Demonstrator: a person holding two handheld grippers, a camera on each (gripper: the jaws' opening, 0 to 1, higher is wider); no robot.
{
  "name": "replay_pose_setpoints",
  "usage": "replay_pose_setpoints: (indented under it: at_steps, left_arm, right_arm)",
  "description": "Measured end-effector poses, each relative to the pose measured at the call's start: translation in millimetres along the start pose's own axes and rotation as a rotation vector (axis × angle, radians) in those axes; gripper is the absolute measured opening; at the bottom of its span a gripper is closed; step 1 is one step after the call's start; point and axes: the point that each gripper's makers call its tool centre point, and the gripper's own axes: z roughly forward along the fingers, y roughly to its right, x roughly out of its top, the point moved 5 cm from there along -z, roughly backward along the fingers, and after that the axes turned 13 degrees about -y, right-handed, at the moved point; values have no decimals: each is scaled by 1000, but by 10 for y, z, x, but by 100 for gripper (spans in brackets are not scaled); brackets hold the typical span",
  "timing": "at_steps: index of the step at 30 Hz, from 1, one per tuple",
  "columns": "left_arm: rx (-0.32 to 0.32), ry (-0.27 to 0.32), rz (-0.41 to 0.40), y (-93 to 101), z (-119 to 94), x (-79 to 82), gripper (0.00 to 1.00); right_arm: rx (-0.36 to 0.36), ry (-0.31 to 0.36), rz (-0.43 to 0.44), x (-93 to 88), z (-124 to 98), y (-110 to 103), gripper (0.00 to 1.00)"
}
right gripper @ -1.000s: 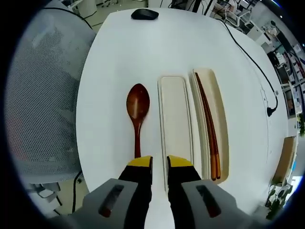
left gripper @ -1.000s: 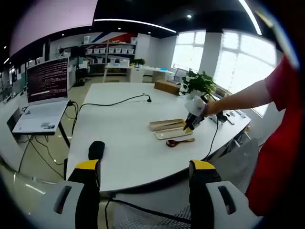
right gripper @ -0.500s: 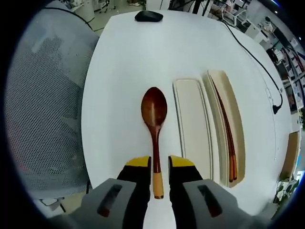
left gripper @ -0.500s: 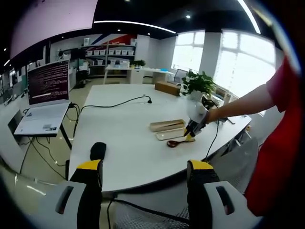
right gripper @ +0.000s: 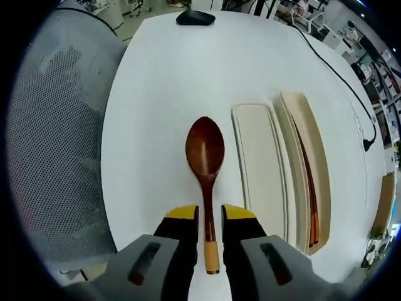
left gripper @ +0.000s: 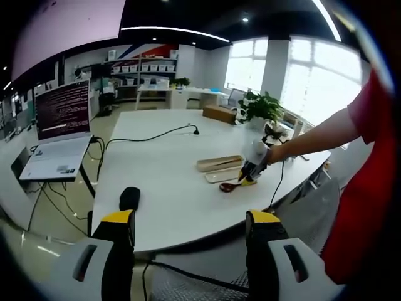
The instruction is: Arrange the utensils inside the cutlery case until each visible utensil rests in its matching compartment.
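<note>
A dark wooden spoon [right gripper: 205, 150] lies on the white table [right gripper: 169, 81], bowl pointing away, its handle running down between the jaws of my right gripper [right gripper: 210, 216]. The jaws stand a little apart on either side of the handle and are open. Right of the spoon lie a flat cream lid [right gripper: 260, 163] and the cream case tray [right gripper: 299, 119] holding brown chopsticks [right gripper: 308, 182]. In the left gripper view the right gripper [left gripper: 249, 174] sits low over the spoon [left gripper: 229, 187] beside the case [left gripper: 219, 164]. My left gripper [left gripper: 191, 219] hangs open at the table's near edge, holding nothing.
A black mouse [left gripper: 129, 197] lies near the front edge, also at the far end [right gripper: 195, 17]. A mesh chair [right gripper: 56, 157] stands beside the table. A laptop [left gripper: 53, 157], a black cable [left gripper: 150, 135], a cardboard box [left gripper: 219, 113] and a potted plant [left gripper: 260, 108] are around.
My right gripper has shifted left from over the lid to over the spoon and come lower, so the handle now lies between its jaws. The left gripper has stayed put.
</note>
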Motion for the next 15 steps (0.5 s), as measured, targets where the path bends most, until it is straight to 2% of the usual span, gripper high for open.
replay_pose_setpoints:
  at_steps: [11, 15]
  left_arm:
    - [8, -6, -19, -18, 22, -27, 74]
    - [8, -5, -28, -19, 36, -36, 74]
  right_arm:
    - [41, -6, 9, 65, 49, -2, 6]
    - [26, -18, -26, 73, 53, 2, 4]
